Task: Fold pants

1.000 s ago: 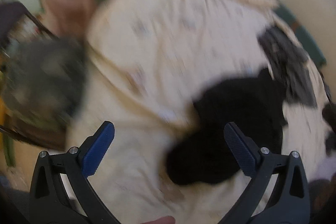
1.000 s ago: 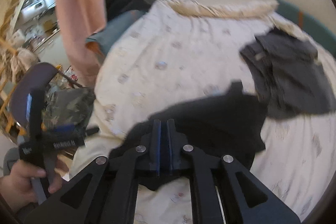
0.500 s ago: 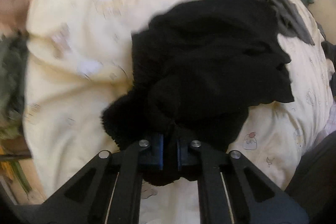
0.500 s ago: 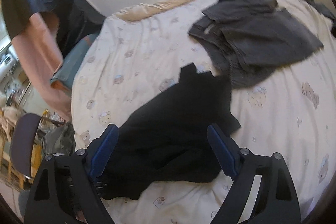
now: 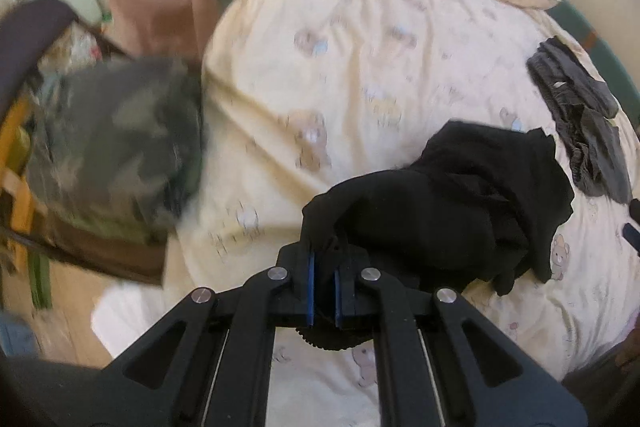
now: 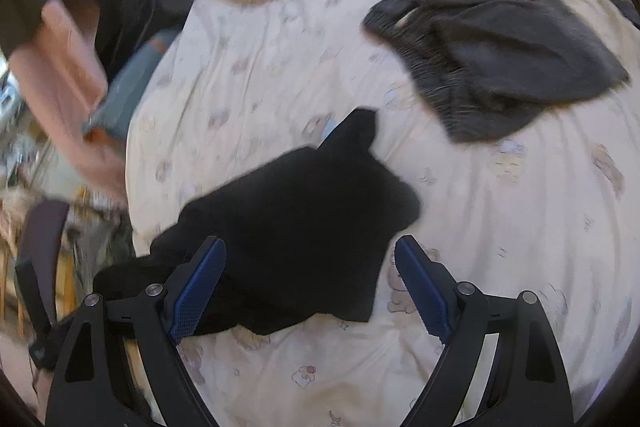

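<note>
The black pants (image 5: 460, 211), bunched on the cream bedspread (image 5: 360, 67), have been swapped between hands: they are now being pinched by the left gripper (image 5: 323, 281) at 6 o'clock, while the right gripper (image 6: 310, 287), just released, is being held wide over them. Spreading is probably being set up.

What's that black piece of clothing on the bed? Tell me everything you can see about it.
The black garment looks like soft, matte, slightly fuzzy fabric, crumpled in a loose heap, not yet folded. It lies on the cream bedspread printed with little bears. The left tongs are shut on one bunched edge nearest that camera. The right tongs hang open just above its near part, pads not pressing it. A separate grey garment lies farther back, apart from it.
</note>
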Motion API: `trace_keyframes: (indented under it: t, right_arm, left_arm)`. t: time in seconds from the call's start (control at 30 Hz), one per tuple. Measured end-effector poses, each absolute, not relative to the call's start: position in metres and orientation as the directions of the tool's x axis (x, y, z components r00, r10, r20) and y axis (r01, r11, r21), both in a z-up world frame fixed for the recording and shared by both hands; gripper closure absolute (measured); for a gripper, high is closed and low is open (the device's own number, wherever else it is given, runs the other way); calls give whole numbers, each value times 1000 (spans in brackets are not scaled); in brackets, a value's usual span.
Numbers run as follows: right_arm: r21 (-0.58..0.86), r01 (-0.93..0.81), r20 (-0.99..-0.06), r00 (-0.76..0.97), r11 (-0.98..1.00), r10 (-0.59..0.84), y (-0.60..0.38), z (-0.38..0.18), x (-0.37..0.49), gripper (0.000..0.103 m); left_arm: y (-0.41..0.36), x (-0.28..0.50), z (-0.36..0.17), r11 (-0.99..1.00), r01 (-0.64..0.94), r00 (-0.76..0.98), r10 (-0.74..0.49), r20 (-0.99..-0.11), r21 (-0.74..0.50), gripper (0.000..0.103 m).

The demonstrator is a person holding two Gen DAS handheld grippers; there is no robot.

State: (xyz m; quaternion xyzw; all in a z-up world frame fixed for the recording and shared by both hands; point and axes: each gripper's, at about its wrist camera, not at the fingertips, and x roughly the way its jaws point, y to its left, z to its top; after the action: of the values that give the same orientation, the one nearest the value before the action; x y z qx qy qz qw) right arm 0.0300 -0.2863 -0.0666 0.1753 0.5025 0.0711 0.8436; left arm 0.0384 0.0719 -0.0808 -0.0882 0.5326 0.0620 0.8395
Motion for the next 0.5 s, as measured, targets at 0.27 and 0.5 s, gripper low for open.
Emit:
trace_keyframes:
  t: [0.27,0.5]
  right_arm:
    - [146,-24,-902,408,989,143,-271,-117,114,14]
    - [164,-27,-947,277,986,165,-283,-166,151,48]
  left_arm:
    - [58,41,-92,968,-221,417,-13,-909,-115,98]
    - [60,51,-91,967,-225,422,-15,-907,-120,97]
